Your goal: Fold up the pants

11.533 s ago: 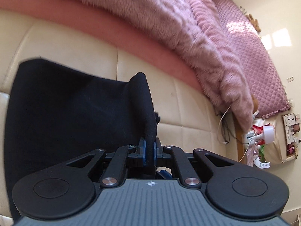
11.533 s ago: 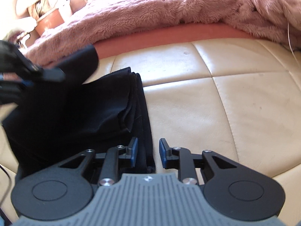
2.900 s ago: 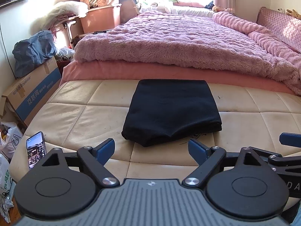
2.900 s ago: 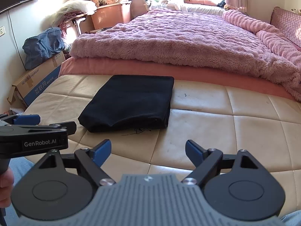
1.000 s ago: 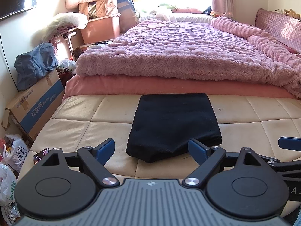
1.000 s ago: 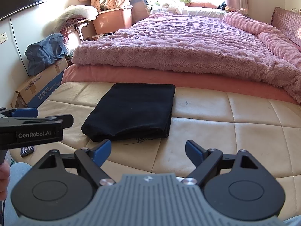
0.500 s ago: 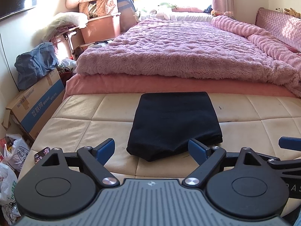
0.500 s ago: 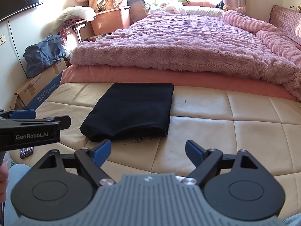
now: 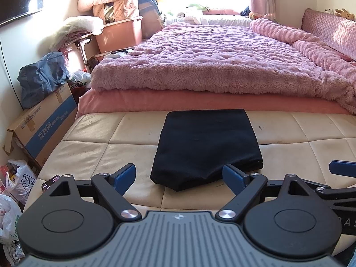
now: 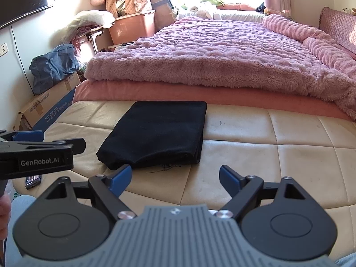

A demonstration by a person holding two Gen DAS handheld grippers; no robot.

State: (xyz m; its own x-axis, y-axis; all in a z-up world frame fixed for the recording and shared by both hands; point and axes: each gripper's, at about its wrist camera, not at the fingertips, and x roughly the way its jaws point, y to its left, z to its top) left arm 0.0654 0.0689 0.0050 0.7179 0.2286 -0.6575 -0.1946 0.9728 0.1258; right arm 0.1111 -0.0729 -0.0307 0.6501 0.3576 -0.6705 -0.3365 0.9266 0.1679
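Folded black fabric pants (image 9: 207, 144) lie as a flat rectangle on the cream quilted leather bench (image 9: 93, 153), against its far edge. Judged soft, light, limp; best gripped at the near folded edge. Left gripper (image 9: 179, 176) and right gripper (image 10: 175, 178): jaws wide apart, empty.

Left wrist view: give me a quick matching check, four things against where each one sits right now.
Things:
1. black pants
2. phone
3. cardboard box
4. left tool

Places:
A. on the floor left of the cushion
B. open, held back from the cloth
C. folded flat on the cream cushion
D. at the cushion's near left edge

Pairs: 1-C, 2-D, 3-A, 4-B
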